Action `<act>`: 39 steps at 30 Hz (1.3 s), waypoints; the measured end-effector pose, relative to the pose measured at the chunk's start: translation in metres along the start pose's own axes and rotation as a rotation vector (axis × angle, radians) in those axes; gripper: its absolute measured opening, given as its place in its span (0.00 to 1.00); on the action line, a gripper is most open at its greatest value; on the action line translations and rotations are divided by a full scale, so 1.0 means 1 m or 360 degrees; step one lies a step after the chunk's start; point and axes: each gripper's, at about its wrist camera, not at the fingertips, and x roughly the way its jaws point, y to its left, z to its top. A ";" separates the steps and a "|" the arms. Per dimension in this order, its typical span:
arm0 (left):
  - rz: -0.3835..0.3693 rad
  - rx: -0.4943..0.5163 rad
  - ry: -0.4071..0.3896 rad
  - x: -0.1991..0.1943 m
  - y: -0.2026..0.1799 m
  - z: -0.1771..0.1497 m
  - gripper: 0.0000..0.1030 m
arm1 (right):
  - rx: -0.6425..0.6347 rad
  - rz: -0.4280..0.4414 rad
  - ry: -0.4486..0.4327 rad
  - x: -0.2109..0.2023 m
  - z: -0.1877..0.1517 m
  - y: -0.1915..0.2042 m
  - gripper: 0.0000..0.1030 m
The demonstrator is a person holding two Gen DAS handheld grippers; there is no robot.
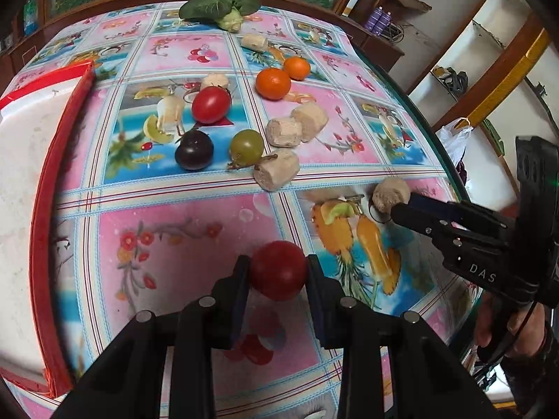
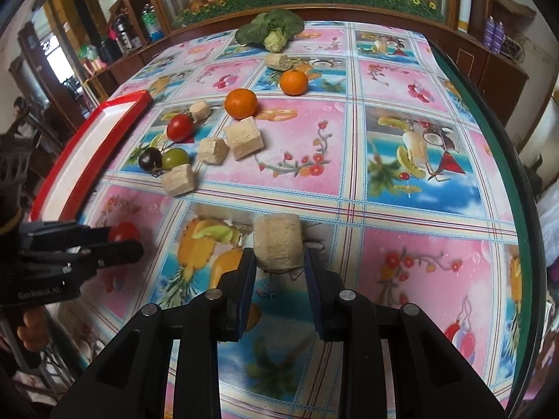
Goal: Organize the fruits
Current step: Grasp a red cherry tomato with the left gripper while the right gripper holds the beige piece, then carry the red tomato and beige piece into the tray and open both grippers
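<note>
- Wooden cabinets and a flowered glass panel stand behind a table [image 2: 401,209] covered in a glossy pink-and-blue cloth printed with fruit.
- Clamped between the left gripper's [image 1: 278,272] two pads is a red tomato [image 1: 278,269], with both pads pressing on its sides.
- Left of those jaws lies a red-rimmed white tray [image 1: 42,160], well apart from the held tomato.
- Beyond the left jaws, further up the cloth, sit a dark tomato [image 1: 194,149] and a green tomato [image 1: 247,146] side by side, with another red tomato [image 1: 211,104] behind them.
- Farther on are two oranges [image 1: 273,83] close together, and a leafy green vegetable [image 1: 223,8] at the far edge.
- Pale cut stem pieces [image 1: 283,132] are scattered around the tomatoes and oranges.
- To the right of the left jaws, the right gripper [image 2: 278,262] is closed on one pale cut piece [image 2: 278,244], its pads against the piece's two sides.
- From the right gripper's own camera, that piece sits squarely between the fingertips, with the other fruit up and to the left of the jaws.
- A hand [image 1: 496,324] wraps the right gripper's handle.
</note>
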 end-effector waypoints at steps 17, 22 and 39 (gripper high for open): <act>-0.0051 0.0002 -0.0006 -0.008 0.004 -0.006 0.33 | -0.0026 0.0021 0.0023 -0.003 0.004 0.015 0.29; -0.0059 -0.0022 -0.0042 -0.019 0.008 -0.004 0.33 | 0.0028 0.0117 0.0017 -0.013 0.010 0.024 0.29; 0.0067 -0.0298 -0.0227 -0.080 0.101 0.011 0.33 | -0.0147 0.0406 0.0064 0.015 0.070 0.129 0.29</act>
